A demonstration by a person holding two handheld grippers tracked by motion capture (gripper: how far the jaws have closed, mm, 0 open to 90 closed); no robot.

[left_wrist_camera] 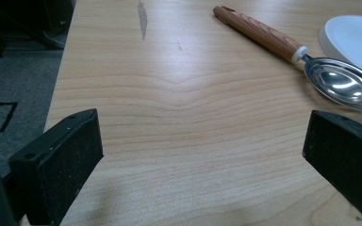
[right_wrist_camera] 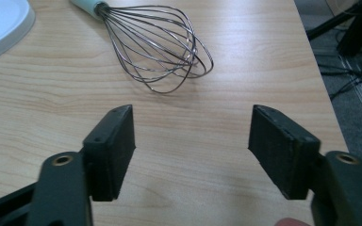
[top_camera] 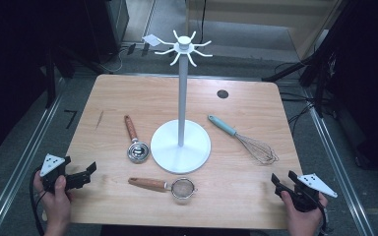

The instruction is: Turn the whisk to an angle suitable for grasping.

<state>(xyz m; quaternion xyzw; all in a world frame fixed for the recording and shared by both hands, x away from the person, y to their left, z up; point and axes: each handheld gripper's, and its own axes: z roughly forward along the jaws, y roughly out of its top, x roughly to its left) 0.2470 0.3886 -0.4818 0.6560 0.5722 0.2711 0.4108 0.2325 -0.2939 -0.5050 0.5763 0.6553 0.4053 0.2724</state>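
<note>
Both tools wait at the near edge of the wooden surface (top_camera: 128,93): the left hand-held gripper (top_camera: 89,173) sits well to the near left of the white hook stand (top_camera: 181,145), its jaws spread wide with nothing between them, and the right hand-held gripper (top_camera: 281,181) sits well to the stand's near right, its jaws also apart and empty. Just left of the stand's round base lies a metal scoop with a wooden handle (top_camera: 134,141), bowl toward the near side; in the left gripper view that scoop (left_wrist_camera: 311,68) lies ahead and to the right of the open jaws, with bare wood between. Just in front of the base lies a small mesh strainer with a wooden handle (top_camera: 167,186), handle pointing left, between the two grippers. To the right of the stand lies a whisk with a pale blue handle (top_camera: 243,139), wires pointing toward the near right; in the right gripper view the whisk (right_wrist_camera: 160,49) lies straight ahead of the jaws, apart from them. The stand's pole rises upright from the base, and its hooks carry nothing. A dark round hole (top_camera: 222,94) marks the surface behind and to the right of the stand.
</note>
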